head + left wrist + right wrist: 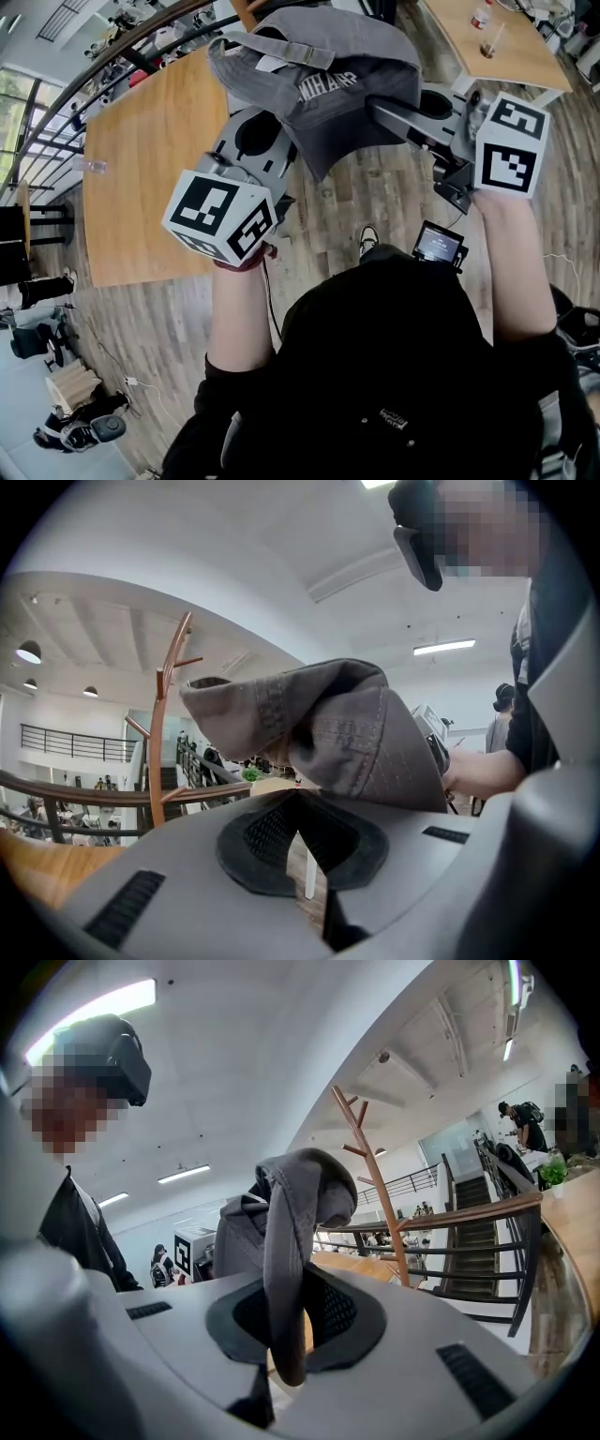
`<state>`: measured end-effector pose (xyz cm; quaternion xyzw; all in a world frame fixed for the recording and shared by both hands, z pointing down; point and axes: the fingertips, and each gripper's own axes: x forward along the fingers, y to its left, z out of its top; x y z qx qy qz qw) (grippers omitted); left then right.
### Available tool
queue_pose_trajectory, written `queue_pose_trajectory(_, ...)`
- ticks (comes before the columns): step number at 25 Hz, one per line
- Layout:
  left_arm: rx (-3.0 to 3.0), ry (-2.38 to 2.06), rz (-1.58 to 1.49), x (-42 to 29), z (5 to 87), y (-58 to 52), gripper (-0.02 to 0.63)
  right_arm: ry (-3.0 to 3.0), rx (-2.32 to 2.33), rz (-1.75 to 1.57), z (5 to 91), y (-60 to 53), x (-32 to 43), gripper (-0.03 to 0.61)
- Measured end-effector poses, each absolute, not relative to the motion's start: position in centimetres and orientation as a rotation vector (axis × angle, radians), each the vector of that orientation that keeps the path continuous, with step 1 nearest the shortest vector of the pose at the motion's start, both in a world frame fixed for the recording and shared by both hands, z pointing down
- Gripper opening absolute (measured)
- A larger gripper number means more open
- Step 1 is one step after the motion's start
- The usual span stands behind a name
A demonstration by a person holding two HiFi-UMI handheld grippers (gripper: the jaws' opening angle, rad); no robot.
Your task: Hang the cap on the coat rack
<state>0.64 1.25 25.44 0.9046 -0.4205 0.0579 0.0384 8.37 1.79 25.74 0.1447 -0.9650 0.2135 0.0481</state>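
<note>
A grey cap (328, 66) is held up in the air in front of me. My right gripper (375, 105) reaches in from the right and is shut on its edge; in the right gripper view a fold of the cap (291, 1194) hangs down between the pads of that gripper (281, 1335). My left gripper (281, 169) comes from the lower left with its tips under the cap. In the left gripper view its jaws (298, 799) meet at the cap's (337, 724) lower edge. The wooden coat rack (159, 752) stands beyond, upright with bare pegs (375, 1185).
A long wooden table (150, 159) lies to the left below me, another table (487, 47) with a bottle at the top right. A railing (469, 1213) and stairs run behind the rack. A small screen (439, 244) hangs at my chest. People stand in the background.
</note>
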Motion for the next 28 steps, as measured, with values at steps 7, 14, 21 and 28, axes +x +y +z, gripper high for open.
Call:
queue_pose_trajectory(7, 2.768, -1.342, 0.158, 0.2, 25.6, 1.1, 0.005, -2.948, 0.404, 0.67, 26.4, 1.6, 8.3, 0.04)
queue_pose_trajectory(14, 2.764, -1.324, 0.133, -0.3, 25.3, 1.7, 0.006, -2.937, 0.402, 0.661, 25.9, 2.3, 8.3, 0.04)
queue_pose_trajectory(21, 2.716, -1.389, 0.089, -5.7, 24.7, -4.3, 0.006, -2.932, 0.389, 0.661, 25.8, -3.5, 4.7, 0.04)
queue_pose_trajectory(28, 2.754, -1.356, 0.091, -2.6, 25.6, -11.5, 0.005, -2.942, 0.426, 0.624, 26.8, -9.8, 7.7, 0.04)
